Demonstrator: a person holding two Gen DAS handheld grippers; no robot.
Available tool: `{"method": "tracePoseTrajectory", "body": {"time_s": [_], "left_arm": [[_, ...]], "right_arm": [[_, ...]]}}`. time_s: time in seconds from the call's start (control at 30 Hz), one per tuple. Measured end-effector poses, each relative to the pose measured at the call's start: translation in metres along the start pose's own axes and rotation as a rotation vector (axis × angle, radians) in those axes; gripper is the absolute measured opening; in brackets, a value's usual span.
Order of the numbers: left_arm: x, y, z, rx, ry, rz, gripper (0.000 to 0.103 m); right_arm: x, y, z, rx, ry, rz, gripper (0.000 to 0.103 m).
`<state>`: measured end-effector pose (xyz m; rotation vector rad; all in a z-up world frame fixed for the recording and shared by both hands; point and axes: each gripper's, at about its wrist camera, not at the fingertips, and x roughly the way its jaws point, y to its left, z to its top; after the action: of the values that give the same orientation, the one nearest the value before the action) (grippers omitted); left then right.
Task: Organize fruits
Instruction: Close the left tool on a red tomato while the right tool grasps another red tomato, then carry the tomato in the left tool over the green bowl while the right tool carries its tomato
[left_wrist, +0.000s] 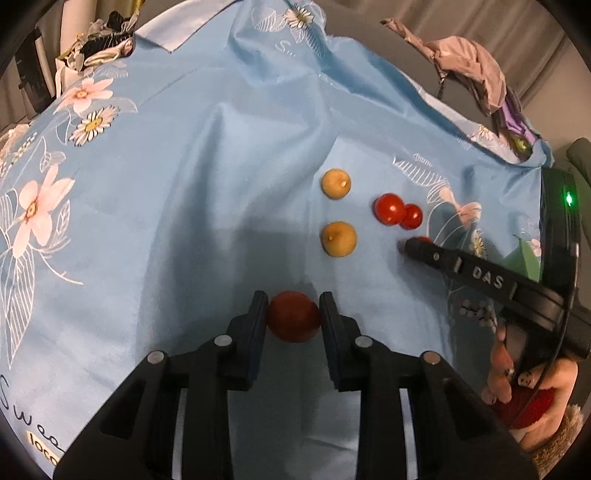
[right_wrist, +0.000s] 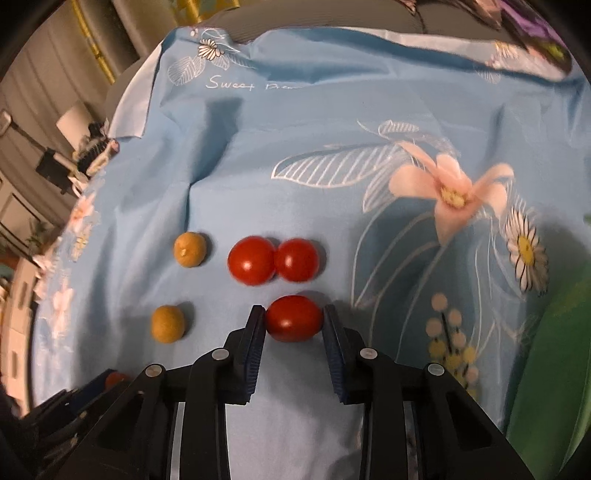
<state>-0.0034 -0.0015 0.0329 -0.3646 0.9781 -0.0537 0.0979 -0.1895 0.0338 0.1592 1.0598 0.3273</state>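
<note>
My left gripper is shut on a dark red tomato just above the blue cloth. Ahead lie two tan round fruits and two touching red tomatoes. My right gripper is shut on another red tomato, right behind the tomato pair. The tan fruits lie to its left. The right gripper also shows in the left wrist view, its tomato mostly hidden. The left gripper's tomato peeks in at the lower left.
The blue flowered cloth covers the whole surface, with folds toward the back. A crumpled pinkish cloth lies past its far right edge. A green object sits at the right. A hand holds the right gripper.
</note>
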Motion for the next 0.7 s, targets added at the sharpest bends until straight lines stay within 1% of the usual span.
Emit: {"method": "tracePoseTrajectory", "body": {"time_s": [0.07, 0.23, 0.3, 0.4, 0.57, 0.63, 0.7], "left_arm": [[-0.002, -0.003, 0.001, 0.011, -0.008, 0.004, 0.029], [-0.009, -0.008, 0.000, 0.026, -0.036, 0.014, 0.029], [-0.011, -0.010, -0.002, 0.038, -0.037, 0.017, 0.029], [-0.013, -0.014, -0.003, 0.046, -0.051, 0.016, 0.029], [-0.024, -0.022, -0.005, 0.077, -0.085, 0.024, 0.029], [-0.033, -0.029, -0.008, 0.106, -0.118, 0.039, 0.029], [-0.044, -0.032, -0.009, 0.109, -0.153, 0.037, 0.029]], "right_arm": [[-0.007, -0.001, -0.007, 0.014, -0.015, 0.006, 0.032], [-0.029, 0.003, -0.031, -0.035, -0.054, -0.053, 0.032], [-0.043, 0.003, -0.043, -0.036, -0.105, -0.047, 0.032], [-0.055, 0.001, -0.052, -0.027, -0.138, -0.039, 0.032], [-0.068, 0.006, -0.048, -0.048, -0.193, -0.082, 0.032], [-0.073, 0.008, -0.047, -0.053, -0.208, -0.080, 0.032], [-0.082, 0.011, -0.047, -0.069, -0.232, -0.091, 0.032]]}}
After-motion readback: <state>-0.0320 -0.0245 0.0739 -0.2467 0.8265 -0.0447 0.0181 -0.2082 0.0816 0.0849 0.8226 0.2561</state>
